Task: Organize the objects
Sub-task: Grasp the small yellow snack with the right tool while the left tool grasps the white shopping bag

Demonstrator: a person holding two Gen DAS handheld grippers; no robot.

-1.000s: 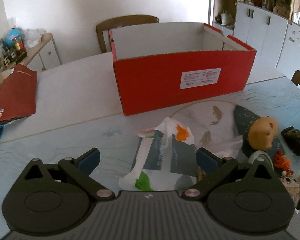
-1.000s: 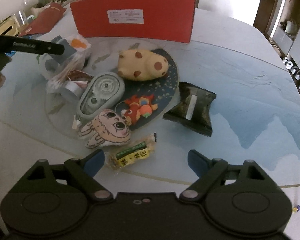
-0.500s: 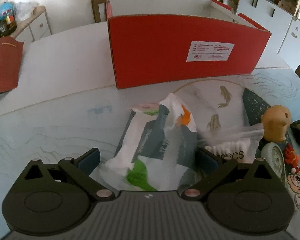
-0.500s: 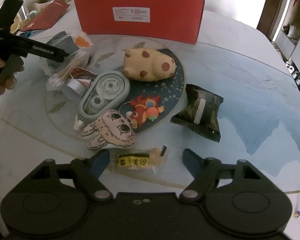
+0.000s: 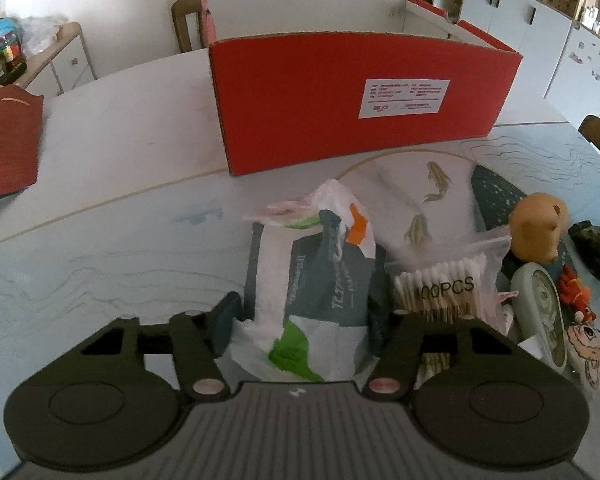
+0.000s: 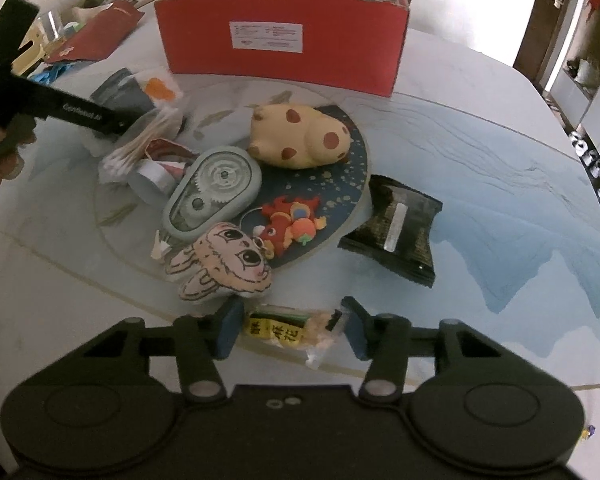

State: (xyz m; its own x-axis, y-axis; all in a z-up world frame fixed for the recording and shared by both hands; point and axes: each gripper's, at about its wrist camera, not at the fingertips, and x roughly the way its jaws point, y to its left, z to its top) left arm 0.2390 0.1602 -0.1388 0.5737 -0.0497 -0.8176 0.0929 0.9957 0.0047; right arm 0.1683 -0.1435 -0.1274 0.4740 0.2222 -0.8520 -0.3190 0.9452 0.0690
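Observation:
A white, grey and green plastic packet (image 5: 320,280) lies on the table in front of the open red cardboard box (image 5: 340,120). My left gripper (image 5: 304,324) is closing on it, and both pads touch its sides, which bulge upward. A bag of cotton swabs (image 5: 440,288) lies against the packet's right side. In the right wrist view a small snack packet with a yellow label (image 6: 280,330) lies between the pads of my right gripper (image 6: 292,328). Its jaws are closing, with a thin gap still at each end of the packet. A hand (image 6: 0,148) holds the left tool at that view's left edge.
On the round dark mat (image 6: 340,196) lie a spotted yellow plush (image 6: 300,136), a grey-green gear case (image 6: 216,192), a rabbit-face plush (image 6: 224,268) and a red-orange toy (image 6: 292,224). A dark foil packet (image 6: 396,228) lies to the right. A red bag (image 5: 4,148) is far left.
The left gripper dropped over the plastic packet and its jaws narrowed onto it. The right jaws narrowed around the snack packet, which now lies between them.

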